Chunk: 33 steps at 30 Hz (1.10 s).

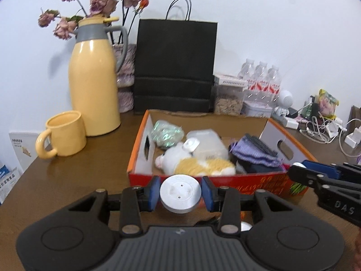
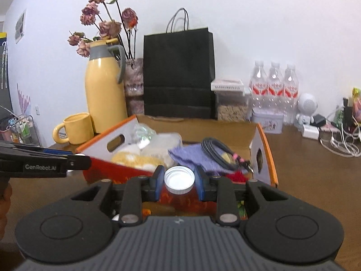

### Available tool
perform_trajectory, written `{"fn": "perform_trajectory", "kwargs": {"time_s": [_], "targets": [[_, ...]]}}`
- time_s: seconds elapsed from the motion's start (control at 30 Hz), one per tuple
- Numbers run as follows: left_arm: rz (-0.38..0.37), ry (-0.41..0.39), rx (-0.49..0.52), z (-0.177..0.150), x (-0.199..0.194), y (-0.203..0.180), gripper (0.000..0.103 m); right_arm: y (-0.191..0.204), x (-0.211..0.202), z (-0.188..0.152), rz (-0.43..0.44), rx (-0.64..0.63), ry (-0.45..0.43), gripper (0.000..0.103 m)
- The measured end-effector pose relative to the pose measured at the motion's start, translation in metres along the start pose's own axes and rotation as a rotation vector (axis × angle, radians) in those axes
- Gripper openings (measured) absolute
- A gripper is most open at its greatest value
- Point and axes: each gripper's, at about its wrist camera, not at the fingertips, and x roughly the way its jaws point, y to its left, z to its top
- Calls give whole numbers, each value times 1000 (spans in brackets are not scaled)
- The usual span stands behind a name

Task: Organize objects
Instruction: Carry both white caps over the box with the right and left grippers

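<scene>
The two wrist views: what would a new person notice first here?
Probably the red cardboard box at the table's middle, crowded with a plush toy and purple cloth. In front of it, the left gripper clamps a silver disc, the right gripper a white bottle cap.

Left tool [image 1: 180, 194] clamped on a silver disc [image 1: 180, 193], before the orange box [image 1: 225, 178]
</scene>
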Motion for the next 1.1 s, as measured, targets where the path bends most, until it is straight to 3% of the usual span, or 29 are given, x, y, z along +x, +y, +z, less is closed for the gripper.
{"fn": "perform_trajectory", "kwargs": {"time_s": [0.5,1.1], "targets": [[-12,-59,11,47,22,-22,38,4,28,39,-8,-37,-51,29],[22,-2,1,71,100,-17,38,-18,104,50,4,-1,17,29]]}}
